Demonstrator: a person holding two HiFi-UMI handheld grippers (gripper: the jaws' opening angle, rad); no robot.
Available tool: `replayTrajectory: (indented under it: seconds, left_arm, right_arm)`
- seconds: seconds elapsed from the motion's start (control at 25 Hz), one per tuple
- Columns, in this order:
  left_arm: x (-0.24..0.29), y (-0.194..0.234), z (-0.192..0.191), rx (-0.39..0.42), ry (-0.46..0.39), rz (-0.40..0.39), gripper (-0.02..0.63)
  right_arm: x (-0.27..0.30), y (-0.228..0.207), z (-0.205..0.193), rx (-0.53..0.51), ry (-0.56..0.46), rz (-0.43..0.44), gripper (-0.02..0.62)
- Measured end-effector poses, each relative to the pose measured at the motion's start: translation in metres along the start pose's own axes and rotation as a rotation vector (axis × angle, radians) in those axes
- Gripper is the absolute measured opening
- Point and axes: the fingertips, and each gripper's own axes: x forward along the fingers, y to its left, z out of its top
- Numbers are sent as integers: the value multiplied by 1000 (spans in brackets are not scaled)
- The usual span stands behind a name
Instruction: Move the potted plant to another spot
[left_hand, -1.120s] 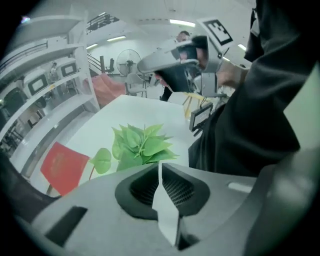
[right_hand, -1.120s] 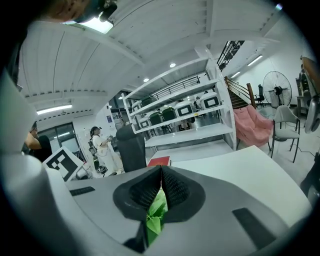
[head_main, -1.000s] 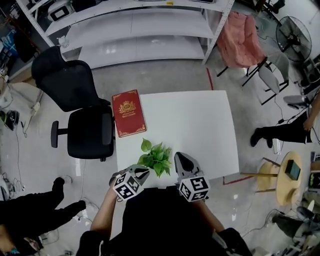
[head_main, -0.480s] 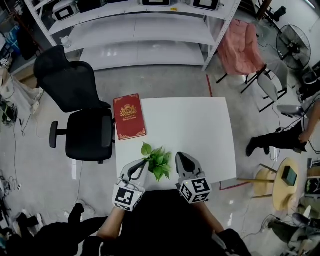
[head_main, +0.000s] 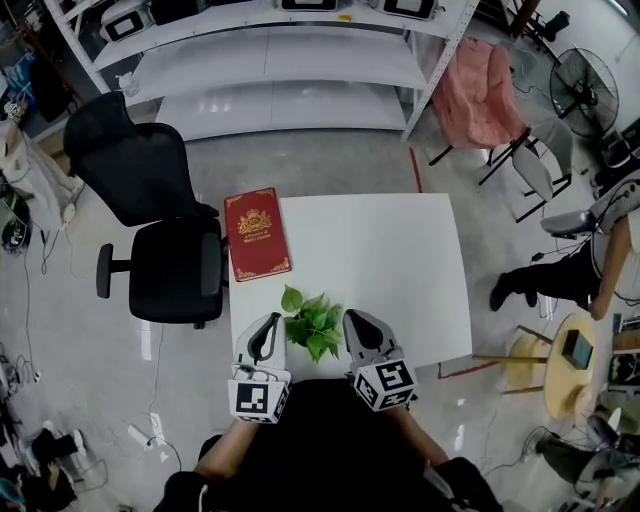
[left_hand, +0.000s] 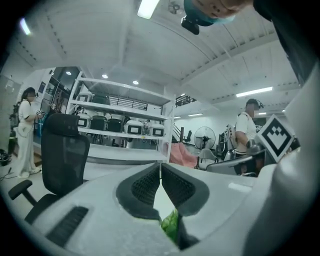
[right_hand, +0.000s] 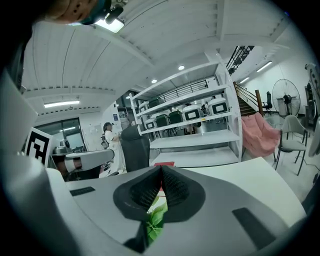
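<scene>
A small potted plant (head_main: 313, 322) with green leaves stands near the front edge of the white table (head_main: 400, 250); its pot is hidden under the leaves. My left gripper (head_main: 268, 323) sits just left of the plant, jaws closed tip to tip with nothing held. On the plant's right side, my right gripper (head_main: 357, 319) is shut too. In the left gripper view the shut gripper (left_hand: 160, 167) shows a leaf (left_hand: 171, 225) low behind the jaws. The right gripper view has the shut gripper (right_hand: 161, 170) with leaves (right_hand: 156, 215) below it.
A red book (head_main: 257, 233) lies at the table's far left corner. A black office chair (head_main: 165, 250) stands to the left, white shelving (head_main: 280, 60) is behind, and a pink chair (head_main: 485, 75) is at the back right. A person (head_main: 560, 270) stands beside a small round table (head_main: 575, 350).
My left gripper has swung from pointing right at the plant to pointing forward along its left side. The right gripper has barely moved. The plant stays where it was.
</scene>
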Motion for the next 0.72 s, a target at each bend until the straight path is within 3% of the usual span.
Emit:
replayTrajectory:
  seconds: [0.72]
  left_arm:
    - [6, 8, 1, 10, -4, 18, 26]
  right_arm:
    - [9, 0, 6, -22, 5, -6, 12]
